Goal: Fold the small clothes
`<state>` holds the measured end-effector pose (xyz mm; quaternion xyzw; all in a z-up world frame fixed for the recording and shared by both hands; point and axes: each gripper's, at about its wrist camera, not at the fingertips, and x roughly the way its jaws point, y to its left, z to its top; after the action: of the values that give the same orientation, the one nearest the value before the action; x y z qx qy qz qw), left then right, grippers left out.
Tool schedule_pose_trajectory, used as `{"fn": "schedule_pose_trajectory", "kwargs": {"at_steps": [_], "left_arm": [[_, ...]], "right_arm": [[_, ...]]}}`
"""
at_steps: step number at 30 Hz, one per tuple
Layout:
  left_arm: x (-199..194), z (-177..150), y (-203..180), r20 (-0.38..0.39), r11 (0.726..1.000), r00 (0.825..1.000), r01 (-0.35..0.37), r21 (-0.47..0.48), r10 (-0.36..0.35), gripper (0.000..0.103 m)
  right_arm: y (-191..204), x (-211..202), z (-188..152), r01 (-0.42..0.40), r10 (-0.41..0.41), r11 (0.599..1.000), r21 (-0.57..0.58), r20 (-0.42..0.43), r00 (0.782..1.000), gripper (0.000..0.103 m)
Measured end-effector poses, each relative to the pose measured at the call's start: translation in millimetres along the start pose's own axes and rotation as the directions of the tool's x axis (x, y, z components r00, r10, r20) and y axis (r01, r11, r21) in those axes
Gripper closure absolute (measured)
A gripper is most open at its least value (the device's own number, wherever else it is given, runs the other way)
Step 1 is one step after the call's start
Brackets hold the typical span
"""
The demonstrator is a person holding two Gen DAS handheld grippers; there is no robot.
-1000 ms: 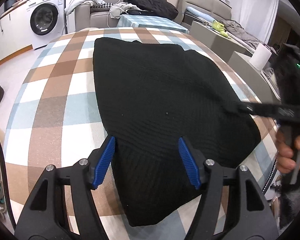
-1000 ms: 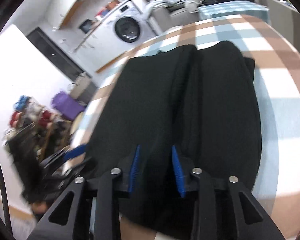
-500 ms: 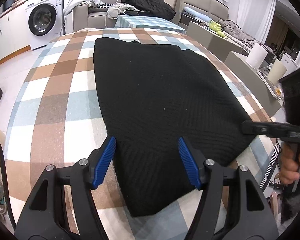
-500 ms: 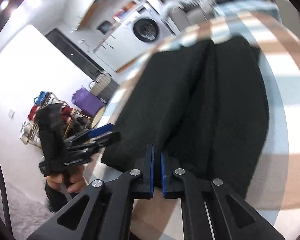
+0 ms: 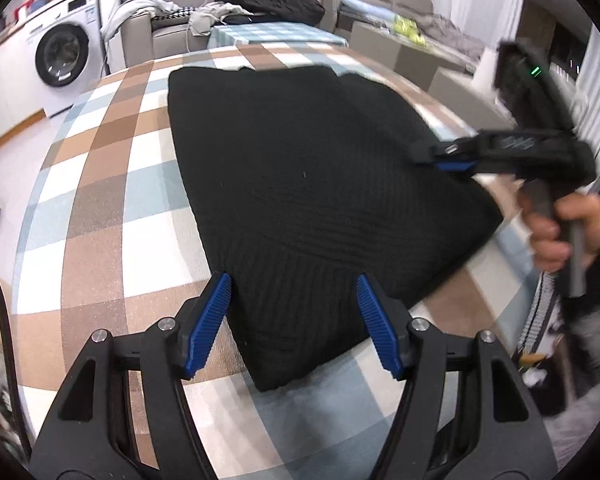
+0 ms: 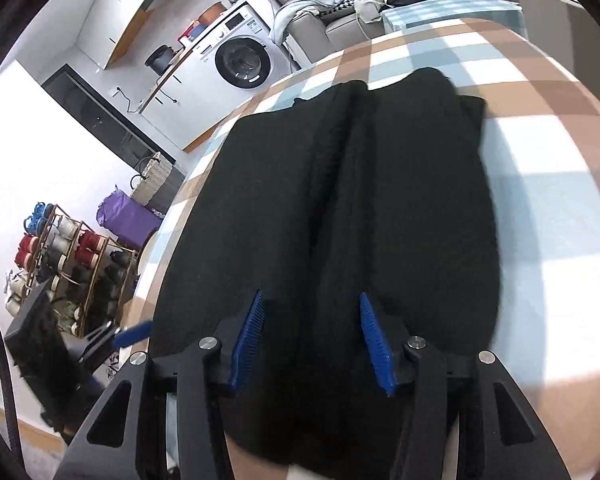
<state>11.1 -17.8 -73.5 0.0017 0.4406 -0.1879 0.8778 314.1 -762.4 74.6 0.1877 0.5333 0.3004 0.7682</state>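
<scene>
Right hand-held gripper opening over sweater's edge (tablecloth beside).

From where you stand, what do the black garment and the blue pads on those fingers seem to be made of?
The black garment looks like a matte knit, perhaps wool or acrylic: fine ribbed rows run across it. The blue pads look like ridged rubber or plastic, with fine ridges across their faces; which one I cannot tell.
</scene>
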Motion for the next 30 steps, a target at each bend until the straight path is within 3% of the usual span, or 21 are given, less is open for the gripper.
{"fn": "schedule_pose_trajectory", "kwargs": {"at_steps": [5,8,9,12,14,15,18,22,26,30], "left_arm": [[-7.5,9.3,13.7,0.049,0.998,0.999,-0.004,-0.067,0.008,0.040],[-6.6,12.7,23.4,0.051,0.994,0.999,-0.012,-0.110,0.018,0.040],[-6.7,12.9,24.7,0.053,0.993,0.998,-0.009,-0.117,0.015,0.040],[-9.7,14.7,28.9,0.058,0.991,0.998,-0.003,-0.130,0.011,0.040],[-12.1,16.0,29.8,0.061,0.991,0.998,-0.002,-0.131,0.010,0.040],[-11.6,16.3,29.2,0.063,0.992,0.998,0.001,-0.130,0.008,0.040],[-6.0,17.1,27.8,0.056,0.992,0.998,0.001,-0.129,0.007,0.040],[3.8,18.6,23.9,0.038,0.991,0.999,0.014,-0.134,-0.009,0.040],[6.9,19.8,19.6,0.035,0.991,0.999,0.021,-0.129,-0.017,0.040],[12.2,22.5,21.2,0.032,0.991,0.999,0.014,-0.131,-0.010,0.040]], "right_arm": [[7.5,22.7,25.2,0.020,-0.020,1.000,-0.017,0.002,1.000,0.054],[14.1,37.9,39.7,0.078,-0.077,0.995,-0.059,0.011,0.997,0.085],[17.3,37.8,38.6,0.083,-0.082,0.994,-0.068,0.014,0.997,0.091],[34.9,7.3,40.8,0.091,-0.079,0.988,-0.122,0.102,0.992,0.093],[39.9,-17.5,41.1,0.112,-0.091,0.985,-0.134,0.155,0.984,0.093],[38.7,-28.0,38.1,0.162,-0.136,0.977,-0.137,0.180,0.974,0.093],[17.2,-23.9,26.7,0.264,-0.250,0.960,-0.095,0.134,0.959,0.092],[-14.1,-9.5,20.1,0.227,-0.226,0.974,-0.003,0.053,0.973,0.086],[-19.8,-13.6,29.8,0.153,-0.155,0.988,0.024,0.064,0.986,0.062],[-23.2,-2.2,50.8,0.177,-0.180,0.983,0.052,0.058,0.982,0.062]]}}
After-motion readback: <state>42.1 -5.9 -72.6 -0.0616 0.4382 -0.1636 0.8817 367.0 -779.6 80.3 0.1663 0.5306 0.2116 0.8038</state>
